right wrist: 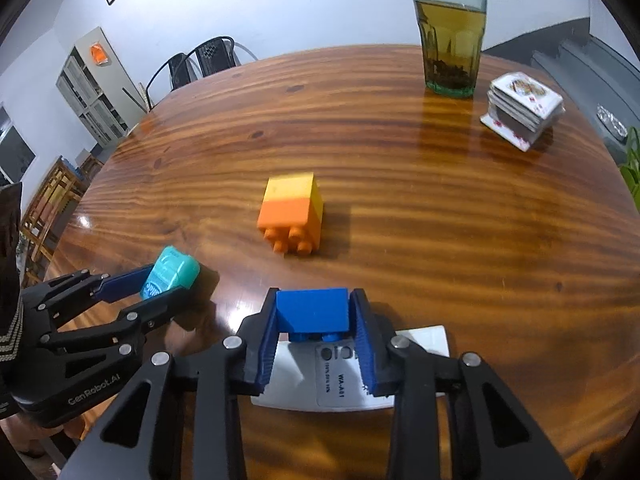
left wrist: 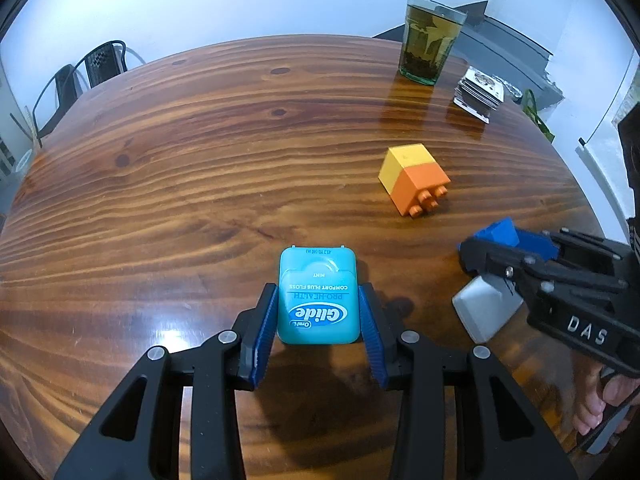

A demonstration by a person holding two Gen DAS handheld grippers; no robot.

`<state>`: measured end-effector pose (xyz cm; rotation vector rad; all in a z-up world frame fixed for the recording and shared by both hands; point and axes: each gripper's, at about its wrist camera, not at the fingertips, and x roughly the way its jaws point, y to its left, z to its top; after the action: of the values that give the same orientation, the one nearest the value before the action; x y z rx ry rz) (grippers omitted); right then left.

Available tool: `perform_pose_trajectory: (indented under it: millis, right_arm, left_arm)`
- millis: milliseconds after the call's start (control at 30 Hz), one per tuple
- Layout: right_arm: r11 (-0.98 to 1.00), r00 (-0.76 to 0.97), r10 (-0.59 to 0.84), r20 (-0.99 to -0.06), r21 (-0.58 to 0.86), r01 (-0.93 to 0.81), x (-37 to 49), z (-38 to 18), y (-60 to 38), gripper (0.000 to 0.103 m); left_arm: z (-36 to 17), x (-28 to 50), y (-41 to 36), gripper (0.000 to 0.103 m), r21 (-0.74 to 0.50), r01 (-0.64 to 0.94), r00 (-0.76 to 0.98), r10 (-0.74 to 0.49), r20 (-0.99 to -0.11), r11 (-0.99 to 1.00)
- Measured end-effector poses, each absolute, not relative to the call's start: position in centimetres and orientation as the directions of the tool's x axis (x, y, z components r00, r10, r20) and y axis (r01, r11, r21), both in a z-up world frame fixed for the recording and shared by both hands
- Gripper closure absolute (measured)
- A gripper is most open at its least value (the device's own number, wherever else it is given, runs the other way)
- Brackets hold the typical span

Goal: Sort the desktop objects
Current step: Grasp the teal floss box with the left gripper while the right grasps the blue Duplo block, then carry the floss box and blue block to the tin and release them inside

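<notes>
My left gripper (left wrist: 319, 300) is shut on a teal dental floss box (left wrist: 318, 296), held just above the wooden table (left wrist: 200, 168); the same box (right wrist: 170, 272) shows at the left of the right wrist view. My right gripper (right wrist: 314, 308) is shut on a blue toy brick (right wrist: 312, 310), its studs pointing down over a white flat box (right wrist: 420, 340). In the left wrist view that blue brick (left wrist: 500, 234) and the right gripper (left wrist: 480, 256) sit at the right edge. A yellow and orange brick stack (right wrist: 292, 212) lies on its side mid-table.
A glass of tea (right wrist: 450, 40) stands at the far right, with a stack of playing cards (right wrist: 524, 106) beside it. Black chairs (right wrist: 200, 60) stand behind the table's far edge. A person's hand (left wrist: 600, 396) holds the right gripper's handle.
</notes>
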<state>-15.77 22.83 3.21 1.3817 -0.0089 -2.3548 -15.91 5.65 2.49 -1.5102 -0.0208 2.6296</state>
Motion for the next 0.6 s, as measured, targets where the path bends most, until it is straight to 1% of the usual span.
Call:
perform_pose_trajectory:
  millis: [267,600]
  right_arm:
    - [-0.92,-0.409,-0.357,-0.84,0.241,0.31,-12.1,3.1,24.0,0.066]
    - [-0.927,-0.476,-0.364,-0.801,0.264,0.266,-8.2,6.6,26.5,0.066]
  left_arm:
    - [3.0,-13.1,6.0,0.06,-0.07,-0.082,-0.49,0.101,-0.866,-0.994]
    - [5.8,-9.5,7.8,0.06,-0.068,-0.111,-0.519,0.116,-0.847,-0.992]
